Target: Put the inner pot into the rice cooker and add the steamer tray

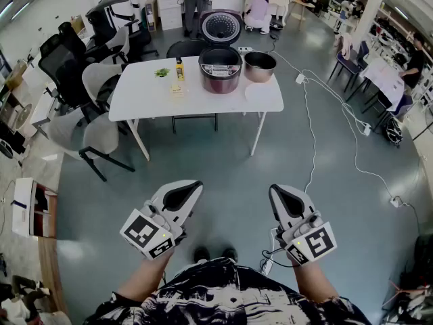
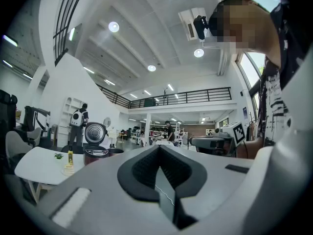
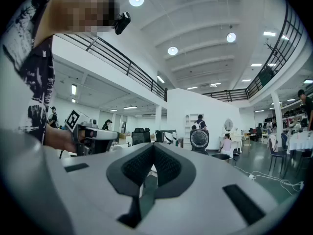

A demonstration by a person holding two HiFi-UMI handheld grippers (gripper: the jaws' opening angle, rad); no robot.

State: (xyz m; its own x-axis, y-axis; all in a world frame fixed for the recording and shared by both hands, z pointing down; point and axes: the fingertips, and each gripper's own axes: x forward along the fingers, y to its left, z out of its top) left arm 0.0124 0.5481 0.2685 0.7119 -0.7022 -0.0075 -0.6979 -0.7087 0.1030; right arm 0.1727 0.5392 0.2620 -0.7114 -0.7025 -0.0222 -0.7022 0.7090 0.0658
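Note:
Far ahead in the head view, a dark red rice cooker (image 1: 220,70) stands on a white table (image 1: 145,93) with its lid (image 1: 221,27) raised. The metal inner pot (image 1: 260,65) sits just right of it, and a pale round tray (image 1: 260,91) lies in front of the pot. Both grippers are held low near my body, well short of the table. My left gripper (image 1: 191,185) and right gripper (image 1: 279,189) are shut and hold nothing. The left gripper view shows its jaws (image 2: 157,148) closed, with the cooker (image 2: 96,153) small in the distance. In the right gripper view the jaws (image 3: 152,148) are closed too.
A yellow bottle (image 1: 180,70) and a small green plant (image 1: 162,72) stand on the table's left half. Office chairs (image 1: 91,137) crowd its left side. White cables (image 1: 311,127) run across the grey floor at right. People stand and crouch behind the table.

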